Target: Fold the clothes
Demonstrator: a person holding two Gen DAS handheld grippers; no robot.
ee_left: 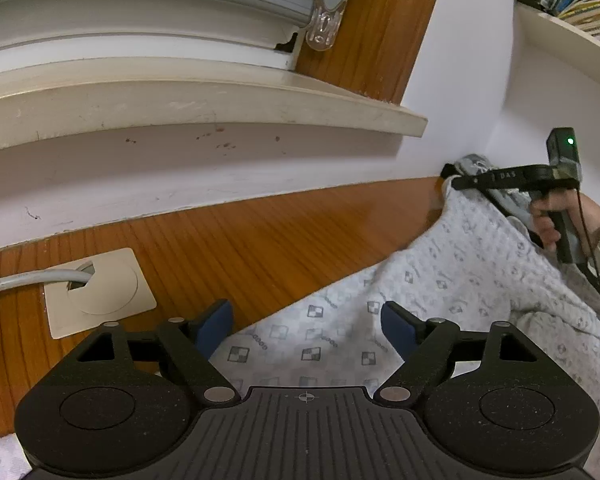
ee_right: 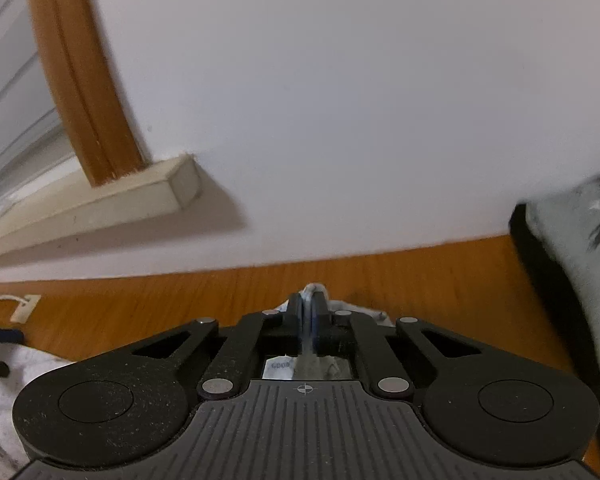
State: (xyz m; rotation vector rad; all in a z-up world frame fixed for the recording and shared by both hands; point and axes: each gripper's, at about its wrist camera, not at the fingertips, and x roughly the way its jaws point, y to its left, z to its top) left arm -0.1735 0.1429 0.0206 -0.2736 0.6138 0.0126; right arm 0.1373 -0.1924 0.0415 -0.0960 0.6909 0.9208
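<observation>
Left gripper (ee_left: 306, 328) fingers spread over patterned cloth (ee_left: 480, 264) on wooden table (ee_left: 260, 240); right gripper (ee_right: 309, 312) at 2 o'clock, pinching cloth's lifted corner.

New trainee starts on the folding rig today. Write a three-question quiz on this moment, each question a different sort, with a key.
1. True or false: the left gripper is clamped on the patterned cloth.
2. Which gripper holds the cloth? A) left B) right C) neither
3. Fill in: the cloth lies on a wooden ____, with a cable outlet plate set in it.

Key
1. False; its blue pads stand apart above the cloth.
2. B; the right gripper pinches a lifted edge.
3. Table.
</observation>
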